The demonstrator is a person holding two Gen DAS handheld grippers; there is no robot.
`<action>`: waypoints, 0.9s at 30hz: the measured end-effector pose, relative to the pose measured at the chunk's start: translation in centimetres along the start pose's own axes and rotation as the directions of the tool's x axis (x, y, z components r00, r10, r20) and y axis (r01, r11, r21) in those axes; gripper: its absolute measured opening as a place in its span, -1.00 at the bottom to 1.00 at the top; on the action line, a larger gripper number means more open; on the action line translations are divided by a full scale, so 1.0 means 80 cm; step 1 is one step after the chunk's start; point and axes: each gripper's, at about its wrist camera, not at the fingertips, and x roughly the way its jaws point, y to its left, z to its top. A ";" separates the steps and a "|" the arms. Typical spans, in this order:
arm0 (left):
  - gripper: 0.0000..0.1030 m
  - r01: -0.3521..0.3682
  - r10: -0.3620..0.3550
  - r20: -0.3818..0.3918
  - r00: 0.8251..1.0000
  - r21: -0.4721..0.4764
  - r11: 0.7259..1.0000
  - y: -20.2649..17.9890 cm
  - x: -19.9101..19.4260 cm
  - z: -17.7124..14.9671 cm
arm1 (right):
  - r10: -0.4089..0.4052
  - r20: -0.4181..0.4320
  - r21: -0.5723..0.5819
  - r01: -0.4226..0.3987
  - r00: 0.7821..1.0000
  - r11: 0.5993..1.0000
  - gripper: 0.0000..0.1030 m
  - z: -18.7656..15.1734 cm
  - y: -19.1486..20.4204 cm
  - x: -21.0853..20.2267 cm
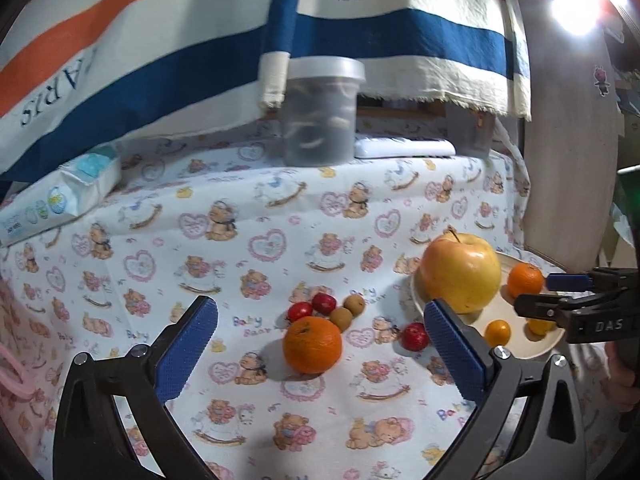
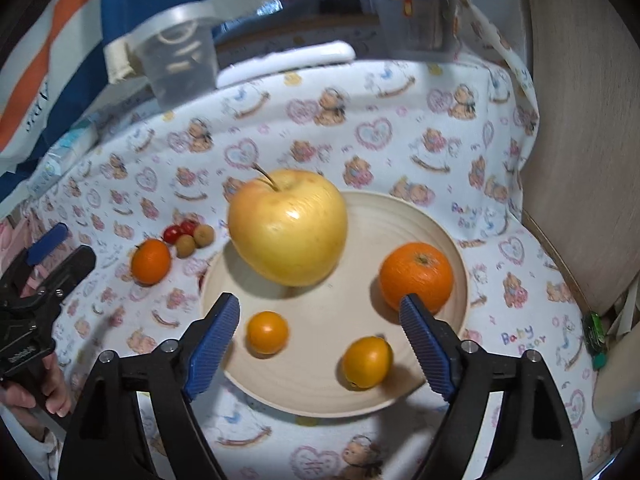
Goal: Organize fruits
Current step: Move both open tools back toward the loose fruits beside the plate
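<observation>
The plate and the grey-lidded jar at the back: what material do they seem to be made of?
The plate looks like glazed ceramic, possibly melamine: cream and matte, with faint concentric rings across its face. The jar looks like translucent plastic with a smoky tint: blurred contents show through its wall, and its lid is opaque grey with a dull sheen.

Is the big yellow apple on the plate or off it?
On it: the big yellow apple sits at the round cream plate's left edge.
</observation>
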 end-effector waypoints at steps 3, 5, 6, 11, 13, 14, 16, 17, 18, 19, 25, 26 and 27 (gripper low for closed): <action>0.99 -0.020 0.021 0.033 0.999 -0.008 1.000 0.002 -0.004 -0.002 | 0.001 0.022 -0.007 0.000 1.000 1.000 0.67 0.000 0.004 -0.002; 0.99 -0.023 0.025 0.082 0.996 -0.030 0.999 0.006 -0.014 -0.003 | 0.012 0.041 -0.013 -0.011 0.999 1.000 0.67 -0.001 0.008 -0.006; 0.99 -0.028 0.032 0.098 0.995 -0.037 0.999 0.007 -0.018 -0.003 | 0.013 0.054 -0.018 -0.012 0.998 1.000 0.67 -0.001 0.010 -0.008; 0.99 -0.044 0.048 0.103 0.993 -0.033 0.998 0.005 -0.019 -0.001 | -0.013 0.152 -0.055 0.022 0.988 0.998 0.68 -0.007 0.023 -0.019; 0.99 -0.041 0.046 0.104 0.994 -0.050 0.998 0.009 -0.020 -0.002 | -0.019 0.178 -0.073 0.033 0.984 0.997 0.69 -0.009 0.028 -0.021; 0.99 -0.043 0.049 0.107 0.993 -0.063 0.997 0.012 -0.021 -0.003 | -0.009 0.181 -0.081 0.024 0.983 0.996 0.69 -0.009 0.029 -0.022; 0.99 -0.028 0.037 0.106 0.994 -0.083 0.996 0.017 -0.021 -0.003 | 0.006 0.188 -0.086 0.010 0.982 0.996 0.69 -0.009 0.030 -0.024; 0.99 -0.029 0.038 0.100 0.994 -0.089 0.996 0.018 -0.020 -0.003 | 0.001 0.195 -0.085 0.016 0.981 0.996 0.69 -0.009 0.030 -0.026; 0.99 -0.034 0.043 0.097 0.994 -0.089 0.995 0.018 -0.019 -0.003 | 0.000 0.201 -0.085 0.017 0.979 0.996 0.69 -0.010 0.030 -0.027; 0.99 -0.037 0.046 0.096 0.994 -0.087 0.996 0.016 -0.019 -0.003 | 0.006 0.204 -0.086 0.012 0.979 0.996 0.69 -0.010 0.030 -0.028; 0.99 -0.048 0.055 0.097 0.994 -0.073 0.996 0.012 -0.020 -0.003 | -0.010 0.225 -0.096 0.032 0.974 0.995 0.69 -0.012 0.035 -0.033; 0.99 -0.049 0.056 0.093 0.994 -0.074 0.996 0.012 -0.020 -0.003 | -0.010 0.233 -0.100 0.034 0.972 0.994 0.69 -0.013 0.036 -0.035; 0.99 -0.051 0.057 0.089 0.994 -0.074 0.996 0.012 -0.019 -0.003 | -0.008 0.240 -0.106 0.034 0.971 0.994 0.69 -0.014 0.037 -0.036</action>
